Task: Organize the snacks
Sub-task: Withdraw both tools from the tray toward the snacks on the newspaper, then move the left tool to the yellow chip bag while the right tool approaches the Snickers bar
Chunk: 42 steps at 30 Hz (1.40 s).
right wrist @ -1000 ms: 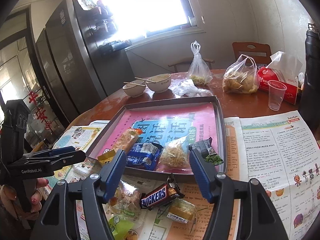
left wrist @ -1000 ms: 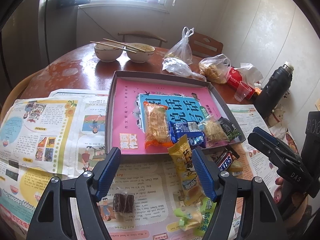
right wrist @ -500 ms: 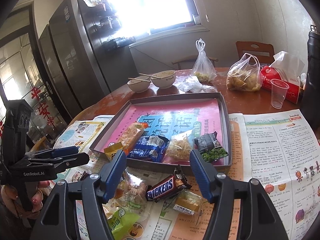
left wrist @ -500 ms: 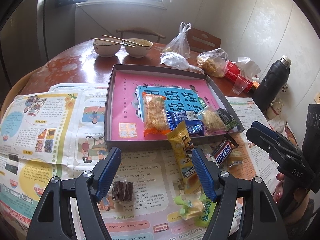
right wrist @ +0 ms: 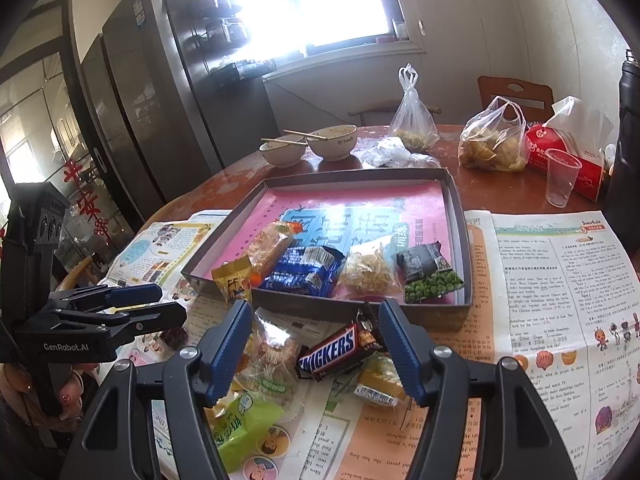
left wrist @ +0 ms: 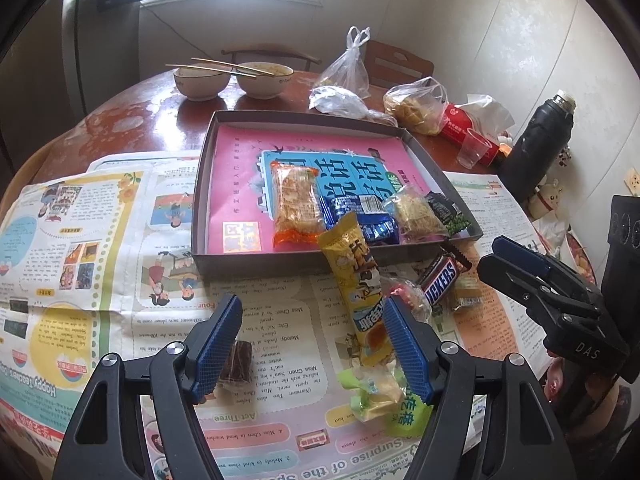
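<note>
Right claw [right wrist: 314,350] wide, empty, w/ Snickers bar [right wrist: 334,354] lying on newspaper [right wrist: 540,300] btwn its jaws.

Your right tool [right wrist: 314,330] hovering jaws apart over a Snickers bar [right wrist: 334,352] on newspaper [right wrist: 532,304], nothing gripped, grey tray [right wrist: 456,204] of snack packets just beyond, your left tool [right wrist: 160,304] at near left, two bowls [right wrist: 332,142] far on the counter [right wrist: 500,188]

My left gripper [left wrist: 312,344] and right gripper [right wrist: 316,350]: black plastic frames, blue ribbed finger pads, silver pivot screws. White "GenRobot.AI" lettering on left body, "DAS" on right. Painted fingernails.
</note>
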Each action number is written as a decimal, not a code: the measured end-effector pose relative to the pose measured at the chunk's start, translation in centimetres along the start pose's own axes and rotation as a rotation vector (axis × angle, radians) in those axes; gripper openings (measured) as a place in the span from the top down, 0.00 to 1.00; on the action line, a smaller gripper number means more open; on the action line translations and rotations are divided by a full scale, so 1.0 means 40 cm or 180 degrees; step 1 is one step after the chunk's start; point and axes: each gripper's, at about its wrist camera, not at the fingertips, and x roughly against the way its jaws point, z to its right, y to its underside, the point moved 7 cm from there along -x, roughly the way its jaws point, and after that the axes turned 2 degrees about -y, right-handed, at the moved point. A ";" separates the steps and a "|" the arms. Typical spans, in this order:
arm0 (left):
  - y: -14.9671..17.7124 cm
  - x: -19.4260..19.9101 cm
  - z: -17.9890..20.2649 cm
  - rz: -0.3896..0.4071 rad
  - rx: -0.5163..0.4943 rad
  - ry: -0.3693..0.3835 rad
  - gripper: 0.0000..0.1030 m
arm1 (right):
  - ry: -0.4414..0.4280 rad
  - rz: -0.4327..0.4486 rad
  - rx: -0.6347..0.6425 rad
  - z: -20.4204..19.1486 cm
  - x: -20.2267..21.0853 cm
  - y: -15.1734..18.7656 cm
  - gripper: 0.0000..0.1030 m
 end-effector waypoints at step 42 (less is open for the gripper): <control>0.004 -0.114 0.042 -0.0270 0.0048 0.0087 0.28 | 0.0060 -0.0345 -0.0057 0.051 -0.069 0.086 0.36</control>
